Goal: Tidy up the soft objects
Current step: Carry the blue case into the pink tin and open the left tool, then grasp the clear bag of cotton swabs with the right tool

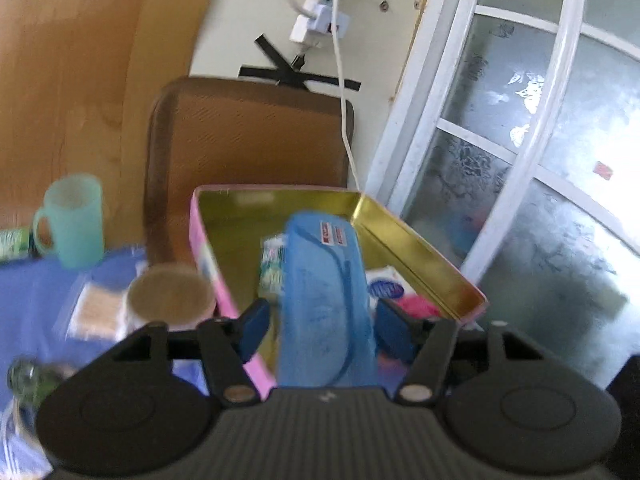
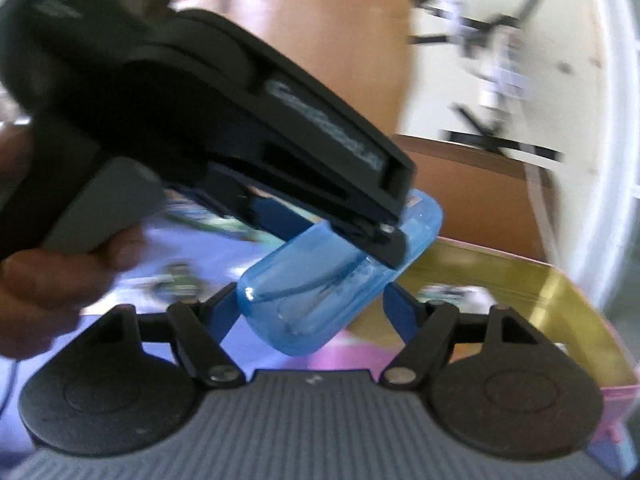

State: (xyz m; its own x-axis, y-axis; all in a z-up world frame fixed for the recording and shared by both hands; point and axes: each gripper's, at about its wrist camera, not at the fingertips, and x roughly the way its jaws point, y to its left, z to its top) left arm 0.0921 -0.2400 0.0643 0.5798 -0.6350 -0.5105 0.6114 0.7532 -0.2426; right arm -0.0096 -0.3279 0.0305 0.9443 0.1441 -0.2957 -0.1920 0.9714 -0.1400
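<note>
A translucent blue plastic case (image 1: 324, 300) hangs in the air over an open tin (image 1: 420, 248), pink outside and gold inside. My left gripper (image 1: 320, 316) is shut on the case, its blue fingers on either side. In the right wrist view a hand (image 2: 52, 280) holds the left gripper (image 2: 372, 236), which grips the case (image 2: 320, 292) from above. My right gripper (image 2: 310, 308) stands open, with the case's near end between its fingers but free of the pads. In the tin lie a green-and-white packet (image 1: 272, 272), a white packet (image 1: 386, 284) and something pink (image 1: 416, 306).
A mint mug (image 1: 74, 220), a round tan-topped jar (image 1: 170, 296) and a clear bag (image 1: 94, 312) sit on the blue cloth (image 1: 32, 292) to the left. A brown tray (image 1: 248, 136) leans against the wall behind the tin. A frosted glass door (image 1: 520, 160) stands at the right.
</note>
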